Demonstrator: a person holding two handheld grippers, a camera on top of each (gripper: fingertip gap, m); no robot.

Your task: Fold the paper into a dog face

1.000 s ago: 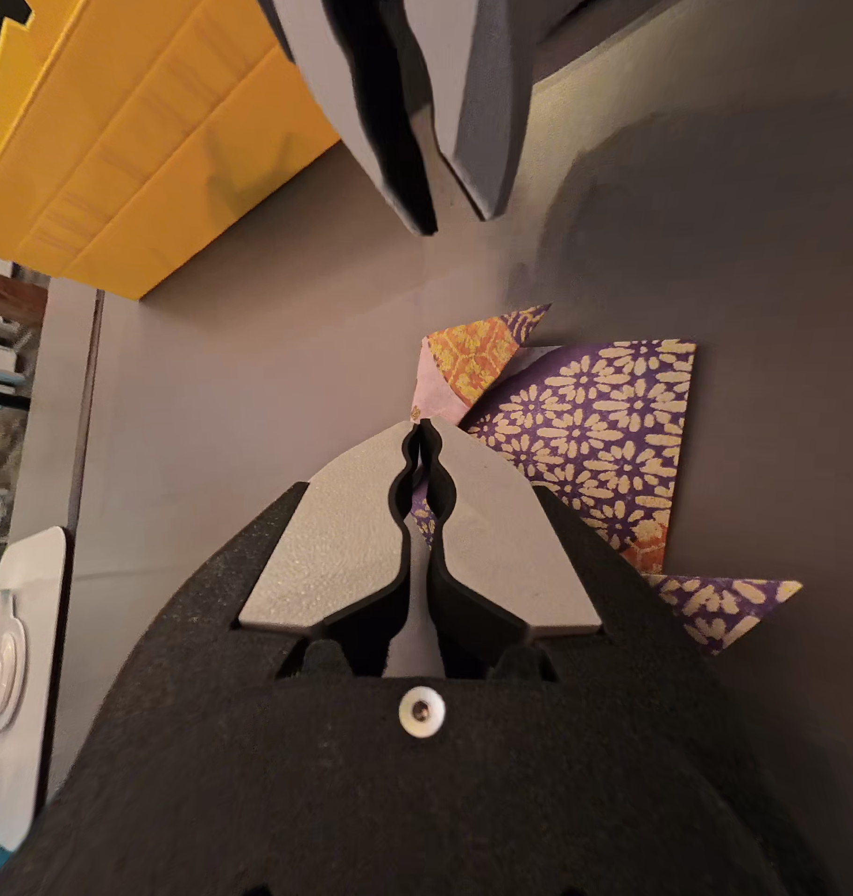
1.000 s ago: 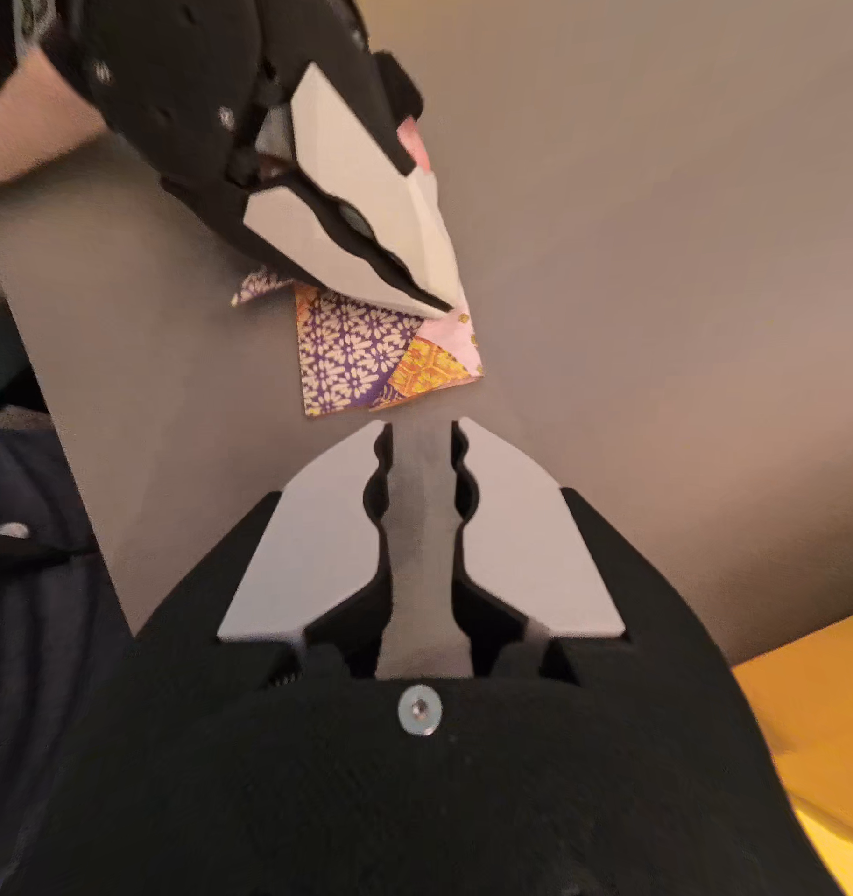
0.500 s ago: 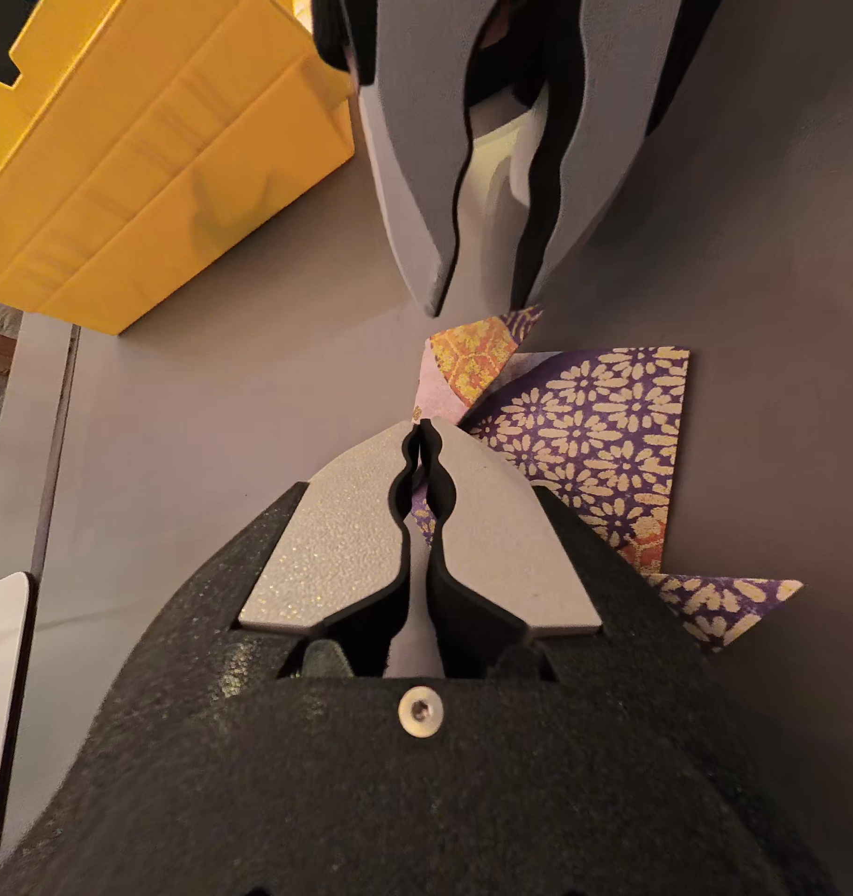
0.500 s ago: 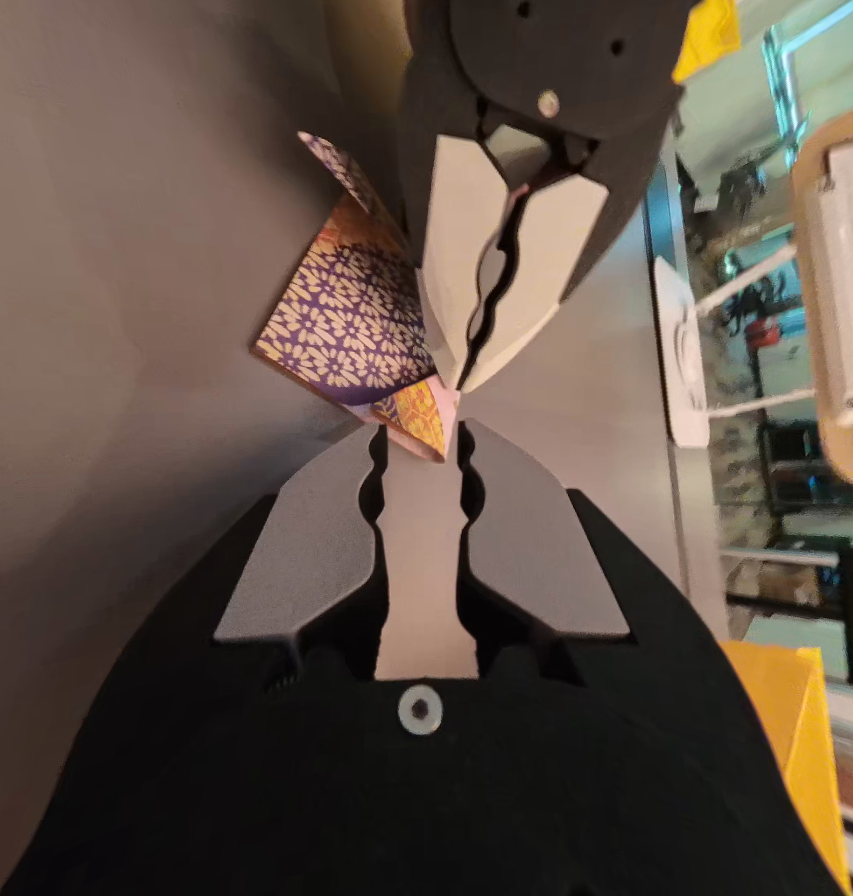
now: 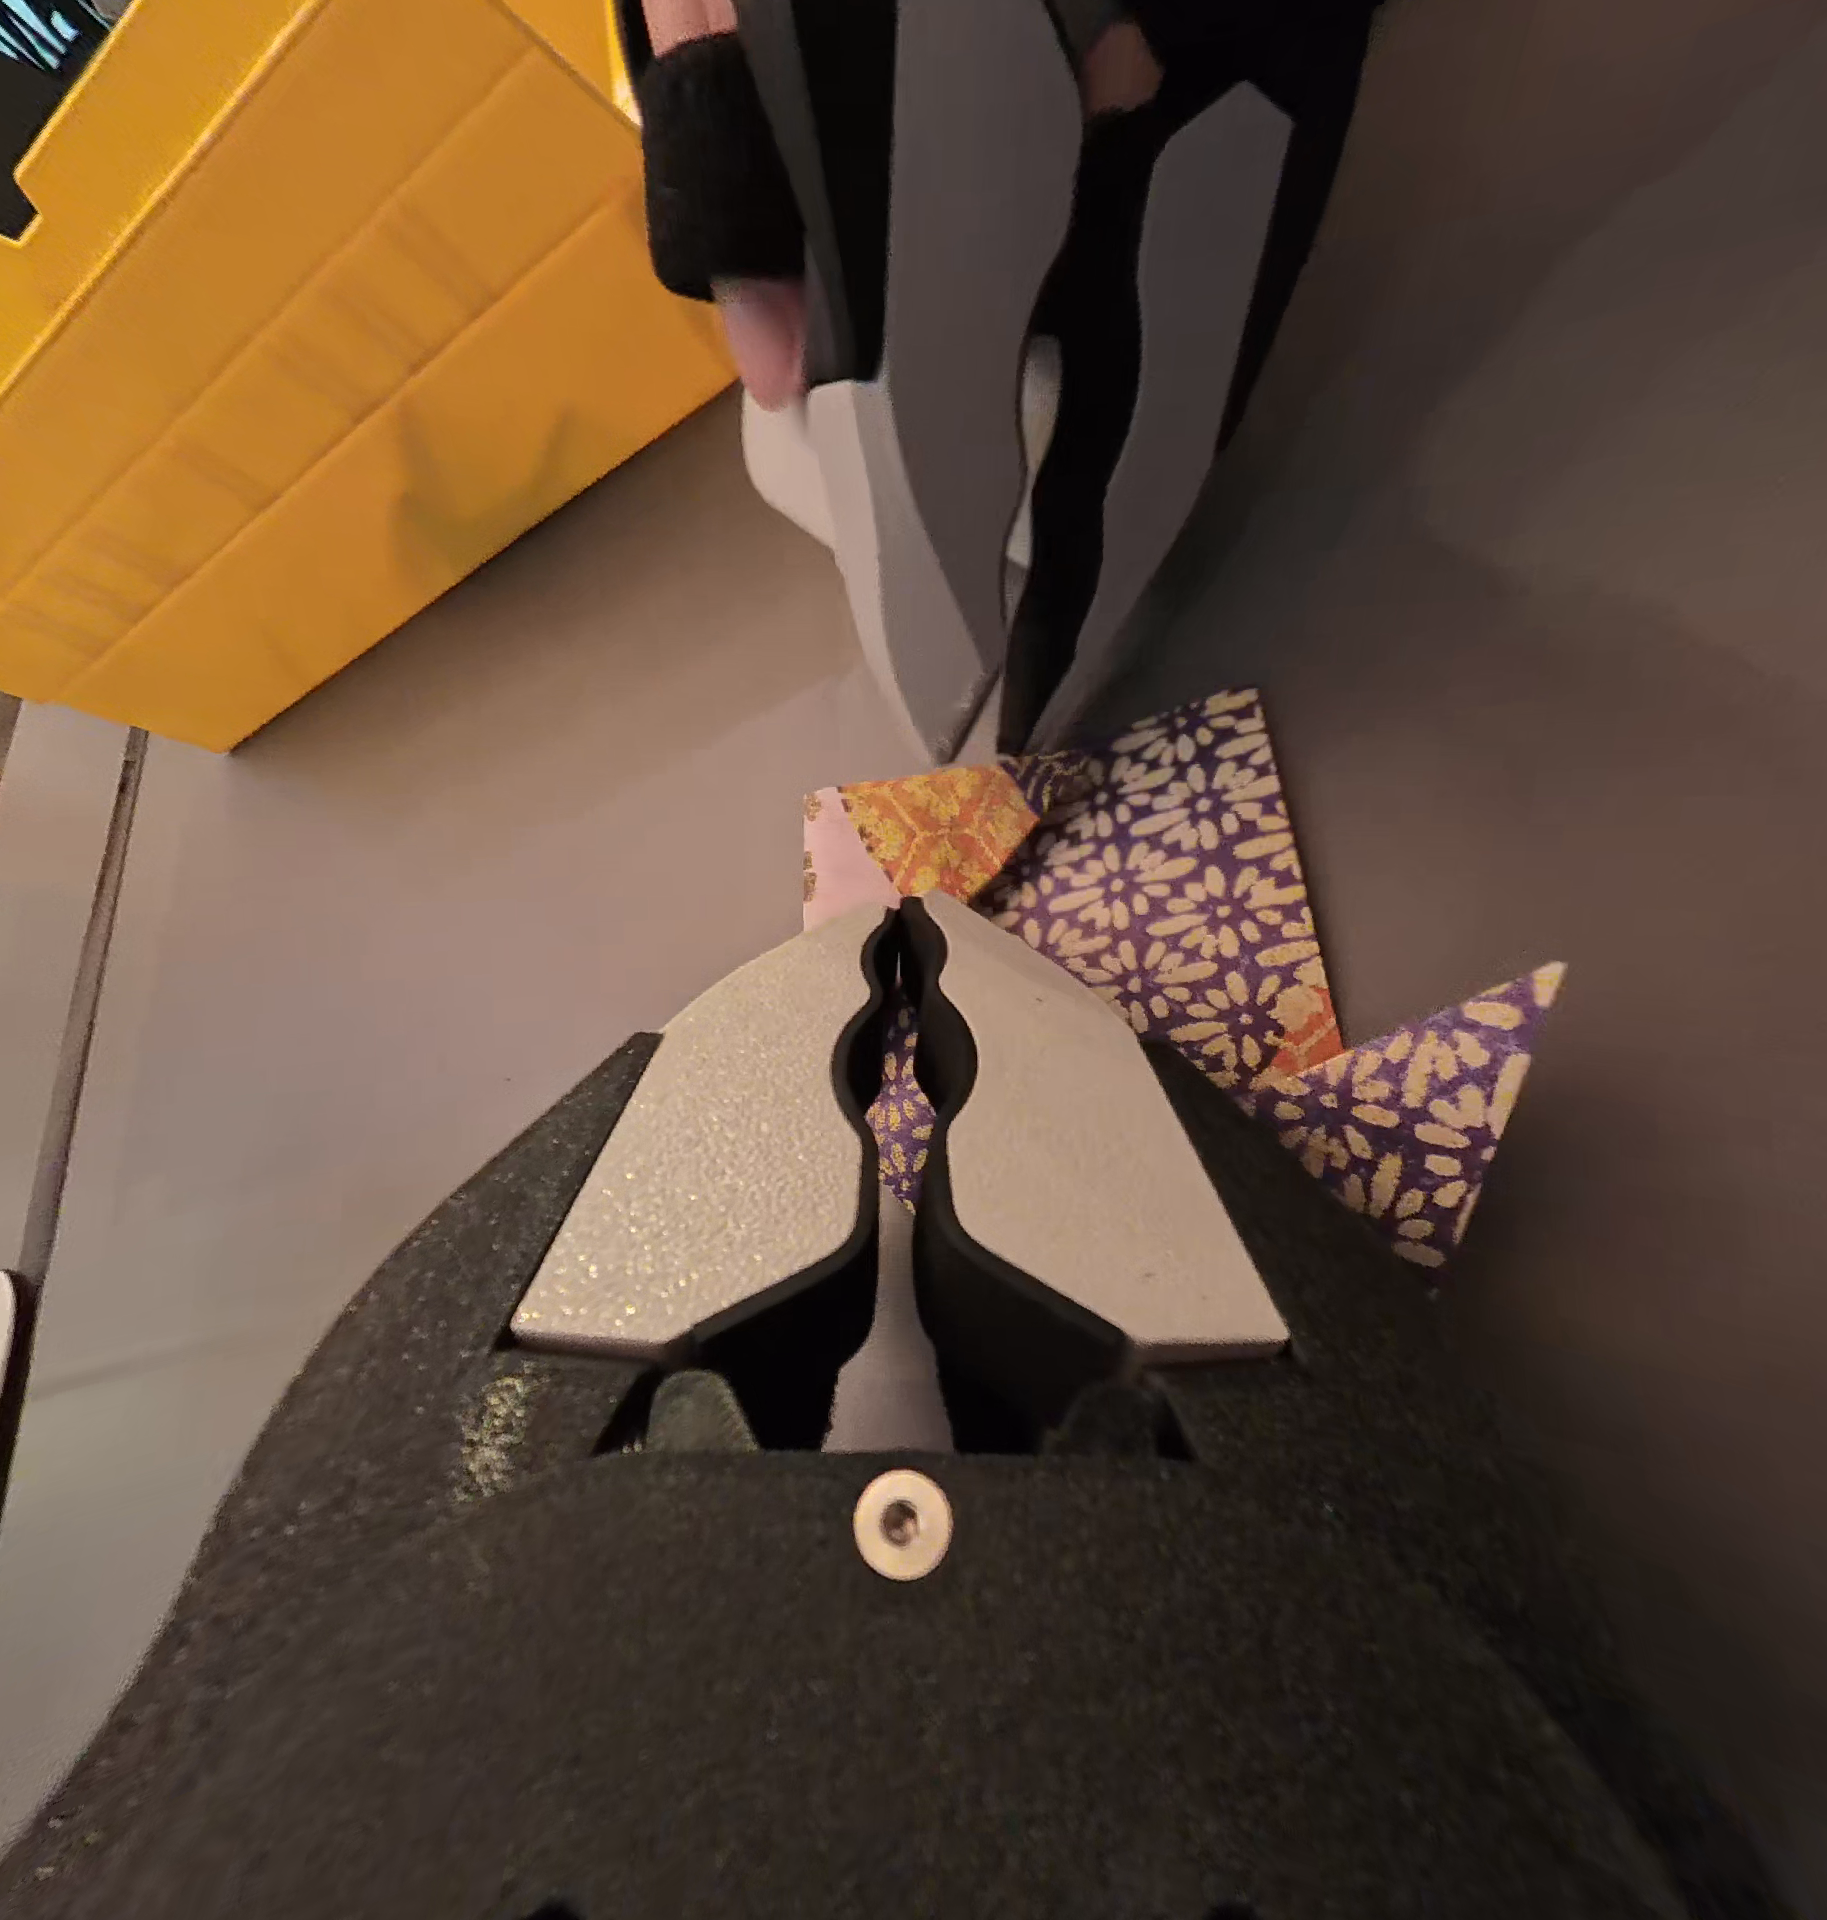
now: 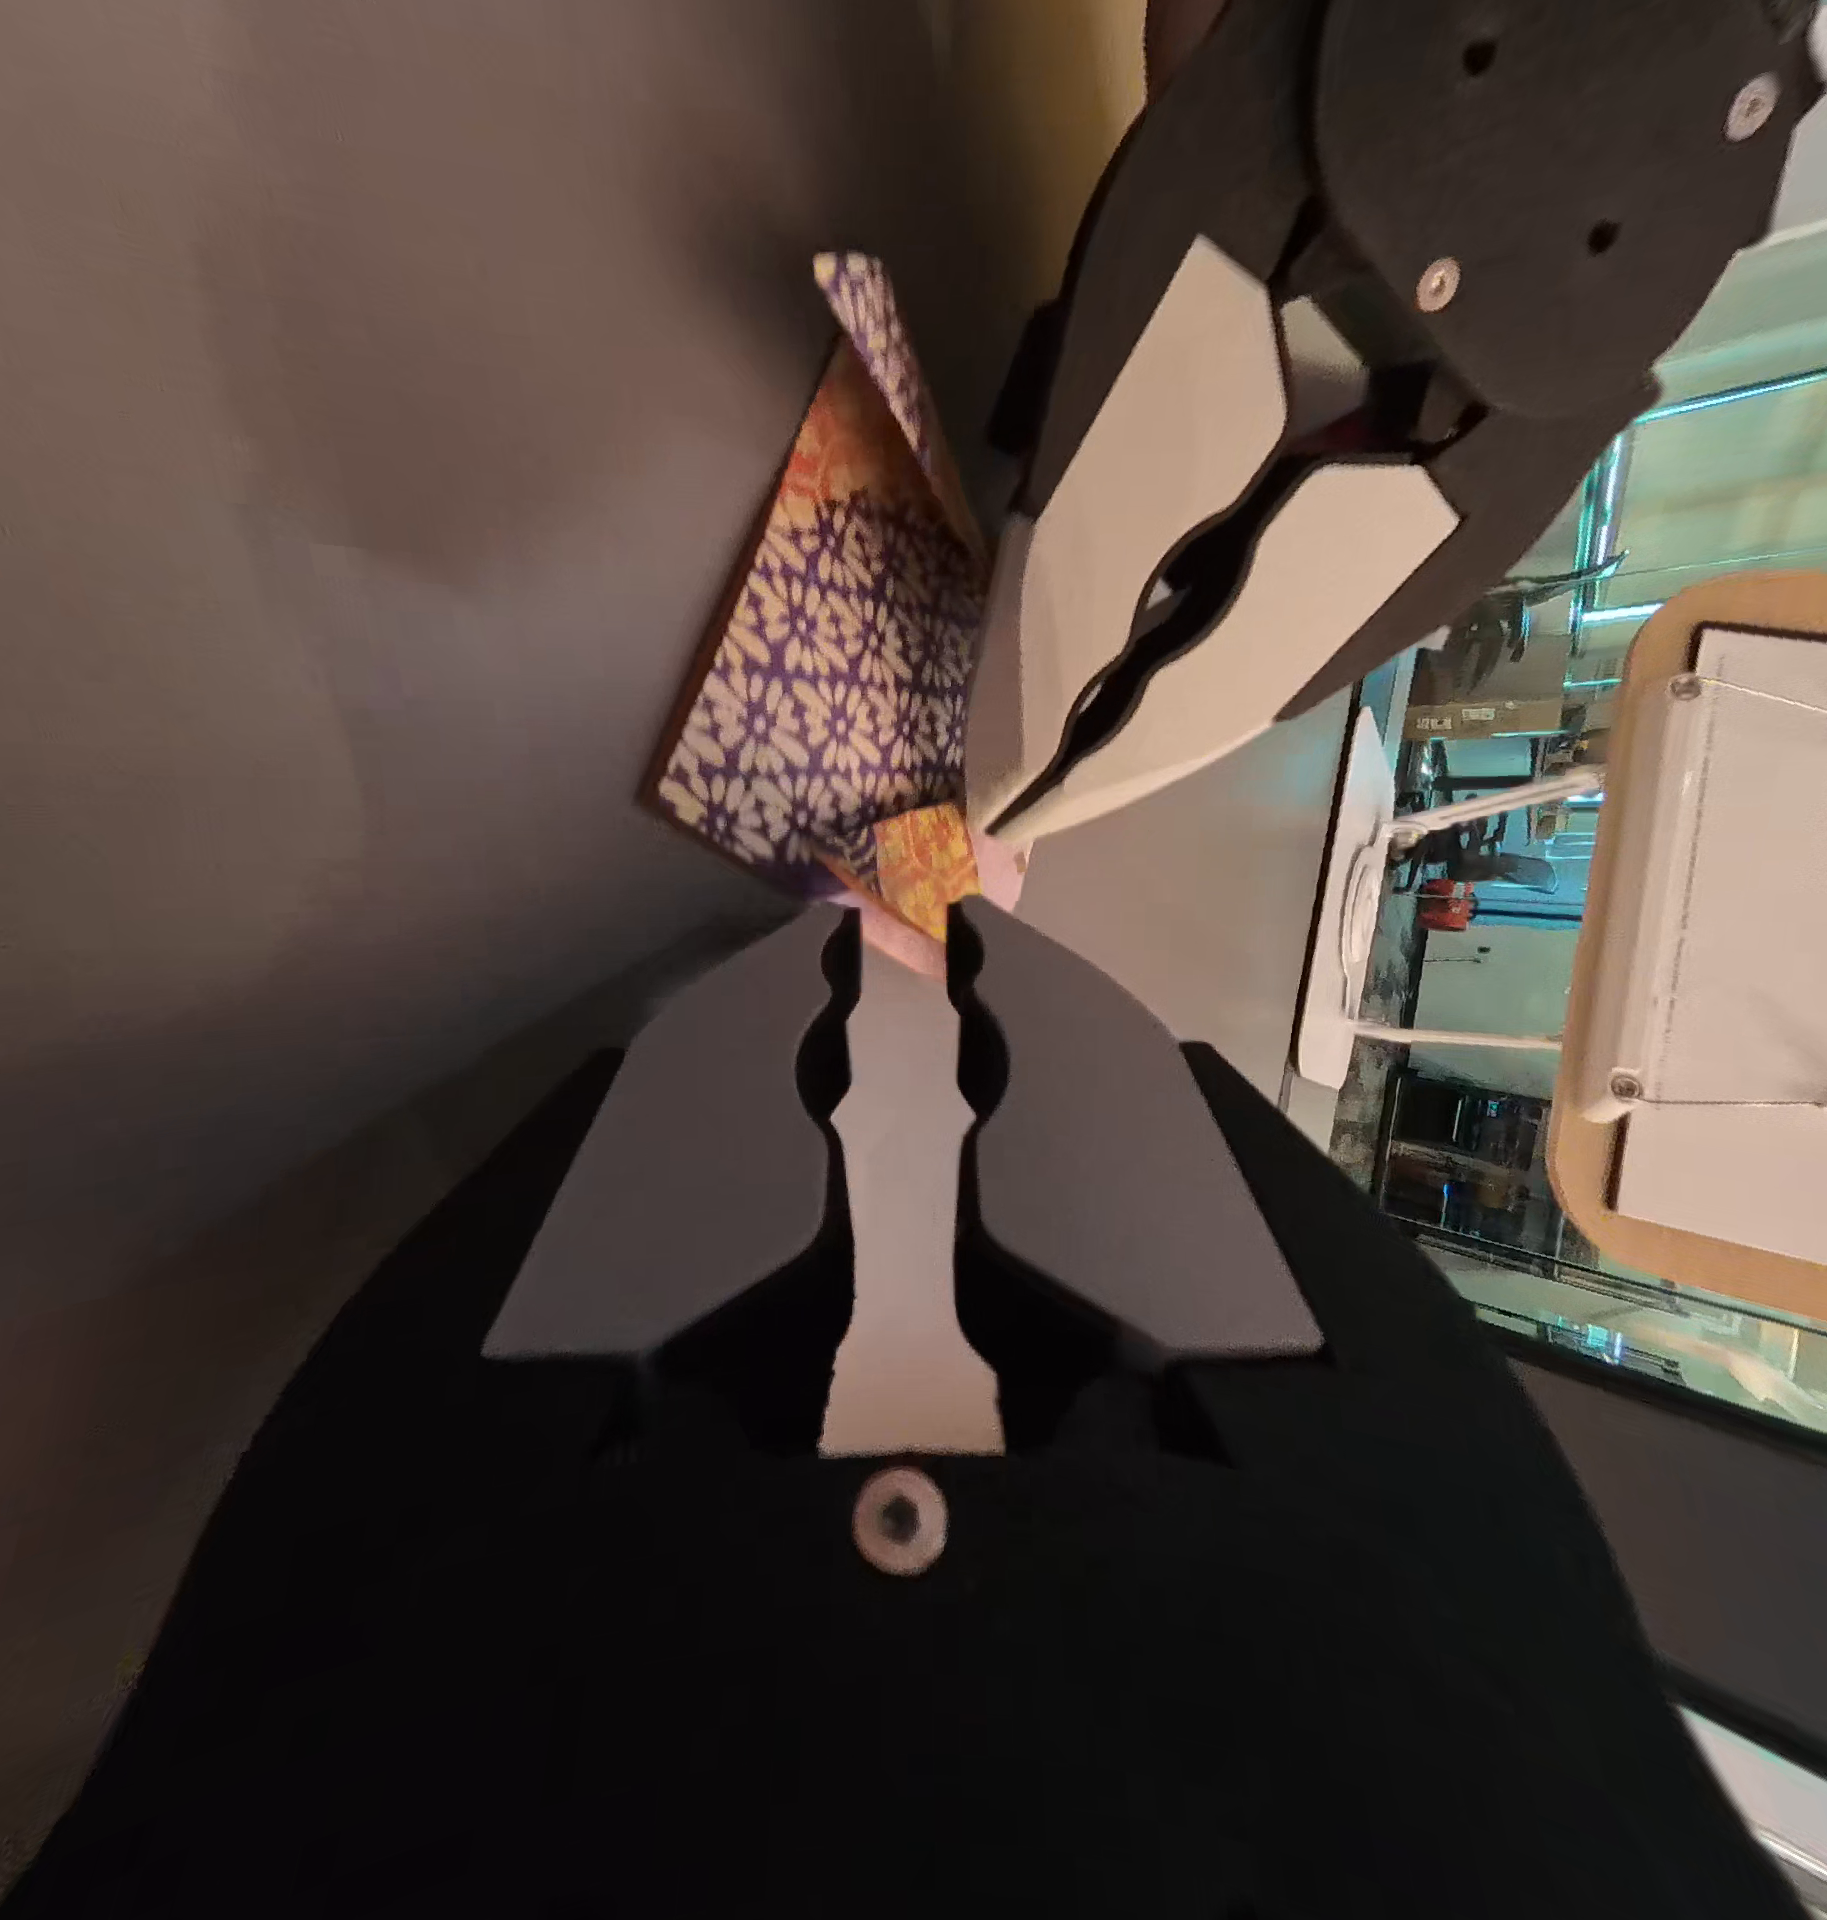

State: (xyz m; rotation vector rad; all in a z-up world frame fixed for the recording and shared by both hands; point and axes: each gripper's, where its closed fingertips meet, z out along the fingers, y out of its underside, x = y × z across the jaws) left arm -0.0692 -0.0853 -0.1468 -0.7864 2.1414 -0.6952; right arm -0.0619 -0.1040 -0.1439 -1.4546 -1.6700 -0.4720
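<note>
The folded paper (image 5: 1169,894) is purple with cream flowers and lies on the grey table (image 5: 421,987). It has a small orange and pink folded corner (image 5: 930,842) and a raised triangular flap (image 5: 1408,1122). My left gripper (image 5: 898,912) is shut, with its tips resting on the paper near that corner. The right wrist view shows it (image 6: 1002,826) coming in from the upper right. My right gripper (image 6: 896,920) is open, its tips on either side of the orange and pink corner (image 6: 914,883) of the paper (image 6: 836,675). The left wrist view shows it (image 5: 982,727) at the paper's far edge.
A yellow box (image 5: 265,364) stands on the table at the far left. A white stand (image 6: 1345,904) and a wood-framed sign (image 6: 1771,935) are beyond the table edge. A gloved hand (image 5: 722,177) holds the right gripper. The tips of both grippers are at nearly the same place.
My right gripper has turned and closed in on the paper's orange and pink corner, staying open. My left gripper has stayed shut on the same spot.
</note>
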